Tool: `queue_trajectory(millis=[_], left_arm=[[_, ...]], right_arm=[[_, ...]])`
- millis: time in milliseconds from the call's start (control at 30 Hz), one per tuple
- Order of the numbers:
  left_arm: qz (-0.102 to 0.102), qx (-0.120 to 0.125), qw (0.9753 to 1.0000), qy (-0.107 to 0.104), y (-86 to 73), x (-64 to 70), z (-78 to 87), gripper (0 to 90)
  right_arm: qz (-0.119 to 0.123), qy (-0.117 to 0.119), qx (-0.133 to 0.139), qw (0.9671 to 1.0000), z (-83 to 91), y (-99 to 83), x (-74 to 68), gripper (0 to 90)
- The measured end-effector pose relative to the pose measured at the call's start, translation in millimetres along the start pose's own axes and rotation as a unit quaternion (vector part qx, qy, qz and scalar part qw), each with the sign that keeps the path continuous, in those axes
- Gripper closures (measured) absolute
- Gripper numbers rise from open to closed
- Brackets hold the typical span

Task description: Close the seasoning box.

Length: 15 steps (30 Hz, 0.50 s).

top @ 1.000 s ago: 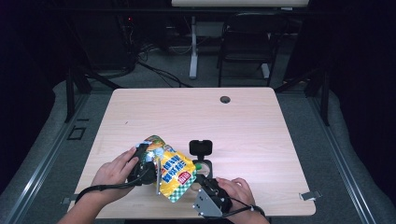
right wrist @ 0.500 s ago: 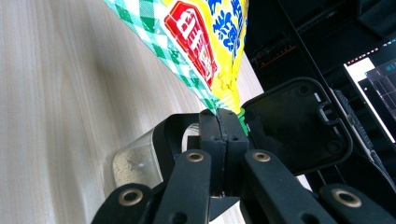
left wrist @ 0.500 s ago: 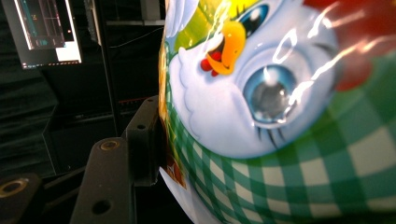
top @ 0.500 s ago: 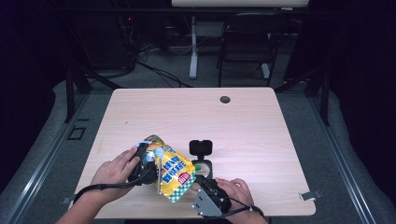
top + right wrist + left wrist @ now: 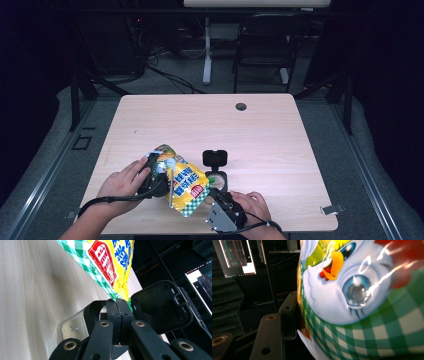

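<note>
Both claws share the glossy yellow snack bag with green checks, the left gripper pinching its upper end and the right gripper pressed shut on its lower corner, seemingly to tip it over the small clear container with the black flip lid on the pale wooden table.

The far half and right side of the wooden table lie open for passing, while the snack bag and the open-lidded container just beside it crowd the near-left area.
</note>
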<state>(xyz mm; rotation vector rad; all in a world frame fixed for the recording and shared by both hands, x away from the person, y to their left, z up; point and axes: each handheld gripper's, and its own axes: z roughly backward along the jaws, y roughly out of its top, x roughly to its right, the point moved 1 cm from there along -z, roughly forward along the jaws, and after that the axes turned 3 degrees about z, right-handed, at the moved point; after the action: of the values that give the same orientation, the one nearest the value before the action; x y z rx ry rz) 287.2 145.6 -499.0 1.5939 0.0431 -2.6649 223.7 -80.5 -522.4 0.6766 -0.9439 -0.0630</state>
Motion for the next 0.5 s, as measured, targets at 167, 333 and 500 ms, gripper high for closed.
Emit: queue_trajectory(millis=[167,333,500], left_arm=[[-0.005,-0.003,1.0,0.001,0.7,-0.4,0.5,46.2],[-0.012,-0.005,0.9999,0.004,1.4,-1.3,1.5,46.2],[-0.023,-0.01,0.9997,0.003,2.4,-3.1,2.4,46.2]], right_arm=[[-0.001,0.001,0.001,1.0,-0.4,-0.3,-0.4,90.0],[-0.001,0.001,0.002,1.0,-0.8,-0.3,-1.0,90.0],[-0.002,0.002,0.002,1.0,-1.2,-0.5,-1.3,90.0]])
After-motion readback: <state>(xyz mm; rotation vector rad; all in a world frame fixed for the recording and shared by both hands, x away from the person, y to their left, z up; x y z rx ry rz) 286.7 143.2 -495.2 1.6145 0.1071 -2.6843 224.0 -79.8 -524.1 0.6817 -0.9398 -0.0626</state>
